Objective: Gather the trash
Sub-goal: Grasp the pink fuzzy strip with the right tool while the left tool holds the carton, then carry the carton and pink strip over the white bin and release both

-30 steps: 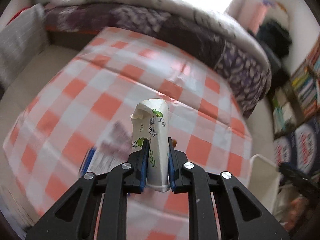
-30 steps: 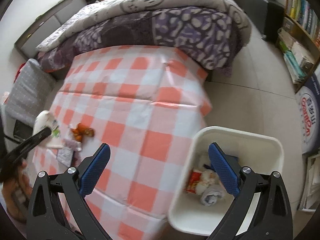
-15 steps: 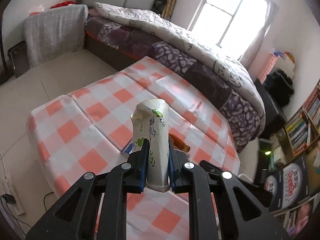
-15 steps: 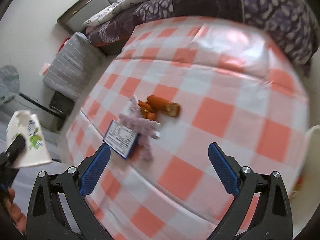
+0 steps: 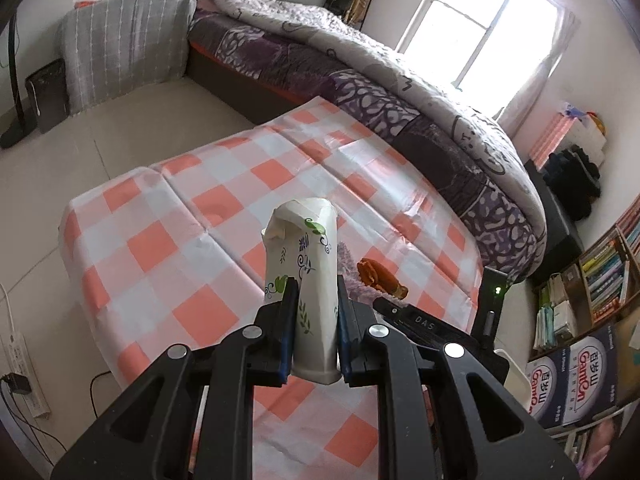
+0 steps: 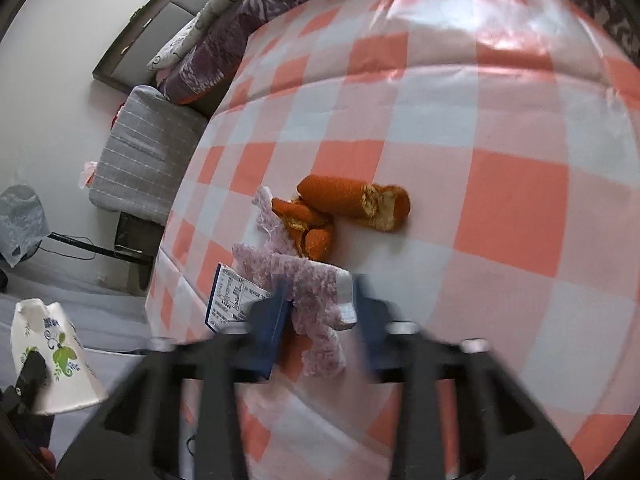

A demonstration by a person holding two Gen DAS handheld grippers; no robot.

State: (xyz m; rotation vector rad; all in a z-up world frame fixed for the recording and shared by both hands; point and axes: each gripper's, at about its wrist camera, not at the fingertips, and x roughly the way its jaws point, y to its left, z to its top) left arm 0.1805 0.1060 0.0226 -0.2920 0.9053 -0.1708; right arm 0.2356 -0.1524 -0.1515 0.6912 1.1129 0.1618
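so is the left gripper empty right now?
No: the left gripper is clamped on a crushed paper cup, its blue pads pressing both sides, held above the checked tablecloth.

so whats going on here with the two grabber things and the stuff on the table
A person is clearing trash off a checkered table with a tool in each hand. The left tool is shut on a crumpled paper cup, held up above the table. The right tool is down at the table, its fingers either side of a purple crinkled wrapper that lies beside a blue-edged packet. That view is blurred, so I cannot tell if it has gripped. Orange peels lie just beyond on the cloth.
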